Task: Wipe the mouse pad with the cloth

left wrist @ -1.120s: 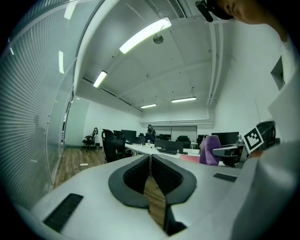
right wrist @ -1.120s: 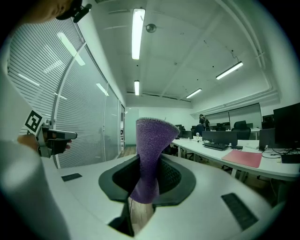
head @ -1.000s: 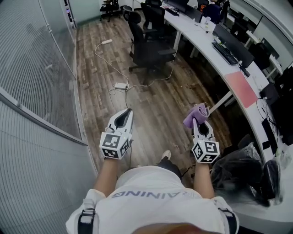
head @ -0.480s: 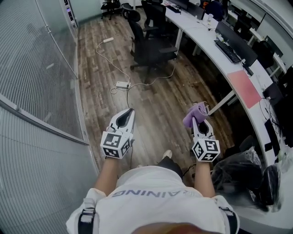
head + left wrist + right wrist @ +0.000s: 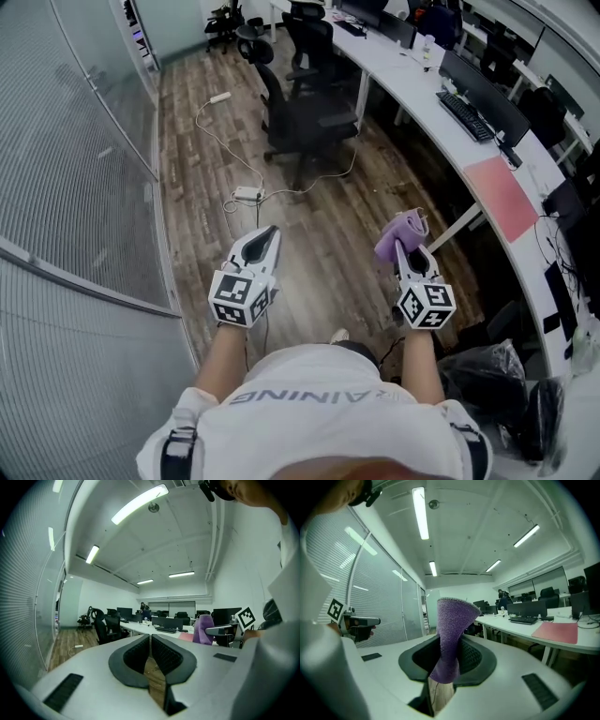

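Cloth (image 5: 401,231) stands pinched in our right hand-held gripper (image 5: 406,247), ready for wiping, while our left hand-held gripper (image 5: 267,232) hangs closed and empty, and what may be the pad (image 5: 502,191) lies well off on the desk (image 5: 396,67).

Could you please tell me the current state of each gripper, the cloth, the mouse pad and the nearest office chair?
left gripper: shut, nothing between its jaws.
right gripper: shut on the cloth.
cloth: clamped, its free end standing up past the jaws.
mouse pad: flat on the desk, untouched, apart from both grippers.
office chair: unoccupied, upright on the floor.
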Motion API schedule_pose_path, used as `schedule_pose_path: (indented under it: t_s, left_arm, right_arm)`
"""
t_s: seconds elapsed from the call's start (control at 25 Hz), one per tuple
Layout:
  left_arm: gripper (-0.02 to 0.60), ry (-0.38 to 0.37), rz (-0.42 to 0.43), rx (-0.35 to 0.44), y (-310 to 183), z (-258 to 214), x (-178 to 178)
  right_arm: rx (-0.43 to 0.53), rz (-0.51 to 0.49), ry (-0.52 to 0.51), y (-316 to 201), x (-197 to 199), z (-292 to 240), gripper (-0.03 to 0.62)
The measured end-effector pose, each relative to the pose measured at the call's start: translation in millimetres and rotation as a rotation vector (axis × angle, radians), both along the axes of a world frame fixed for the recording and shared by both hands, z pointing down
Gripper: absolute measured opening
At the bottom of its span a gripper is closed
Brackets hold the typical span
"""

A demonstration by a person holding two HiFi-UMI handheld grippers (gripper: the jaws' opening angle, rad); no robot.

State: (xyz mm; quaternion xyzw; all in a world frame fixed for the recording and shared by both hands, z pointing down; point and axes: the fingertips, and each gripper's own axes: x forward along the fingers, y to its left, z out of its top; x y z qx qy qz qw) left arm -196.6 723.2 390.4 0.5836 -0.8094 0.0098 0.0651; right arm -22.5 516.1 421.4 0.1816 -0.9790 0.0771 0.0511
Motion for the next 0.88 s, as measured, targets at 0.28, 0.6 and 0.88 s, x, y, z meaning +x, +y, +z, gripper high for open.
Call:
schedule_pose_path:
  t_s: [0.28, 0.6, 0.88]
  left_arm:
    - [0.032, -0.003, 0.000, -0.030, -77.4, 1.7, -5.9]
    - [0.032, 0.006, 0.066, -0.052, -178.5, 14.0, 6.4]
    - [0.032, 0.031, 0.142, -0.060, -245.7, 24.8, -6.1]
  right_arm:
    - [-0.068, -0.012, -0.024, -79.1, -11.8, 4.6, 0.100]
    - [-0.127, 0.029, -0.021, -171.9, 6.4, 23.4, 0.100]
    - [-0.131, 0.080, -0.007, -217.2, 3.1, 35.8, 0.100]
